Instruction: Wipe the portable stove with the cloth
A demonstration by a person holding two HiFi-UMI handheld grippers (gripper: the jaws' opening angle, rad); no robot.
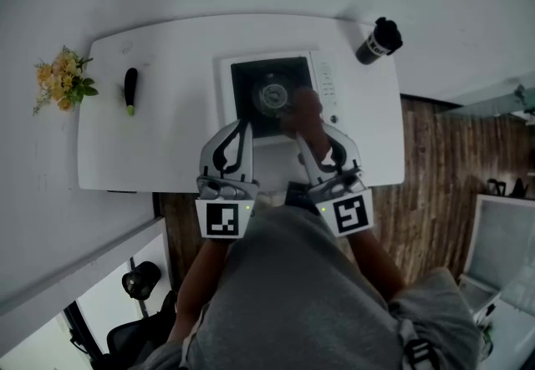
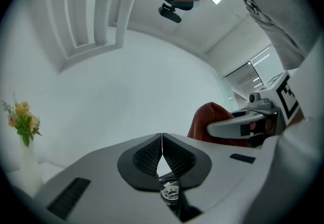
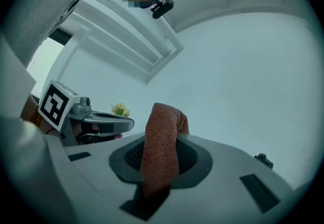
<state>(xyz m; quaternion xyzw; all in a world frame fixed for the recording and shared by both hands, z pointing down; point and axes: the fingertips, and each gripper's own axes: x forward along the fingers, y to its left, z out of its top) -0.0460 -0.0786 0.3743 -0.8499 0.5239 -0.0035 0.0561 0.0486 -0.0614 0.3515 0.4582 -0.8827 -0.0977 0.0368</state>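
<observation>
The portable stove point(image 1: 272, 95), white with a black top and a round burner, sits in the middle of the white table point(image 1: 167, 159). My right gripper point(image 1: 309, 136) hangs over the stove's near right part, shut on a brown cloth point(image 1: 305, 109). In the right gripper view the cloth point(image 3: 161, 149) stands up in a fold between the pads and pokes out past them. My left gripper point(image 1: 241, 126) is over the stove's near left edge. Its jaws point(image 2: 161, 148) are shut with nothing between them. The left gripper view shows the cloth point(image 2: 206, 118) and my right gripper point(image 2: 242, 126) to its right.
A black bottle point(image 1: 379, 40) stands at the table's far right corner. A dark green vegetable point(image 1: 130, 90) lies on the left part of the table. Yellow flowers point(image 1: 63, 80) stand past its left end. Wooden floor point(image 1: 443, 159) runs along the right side.
</observation>
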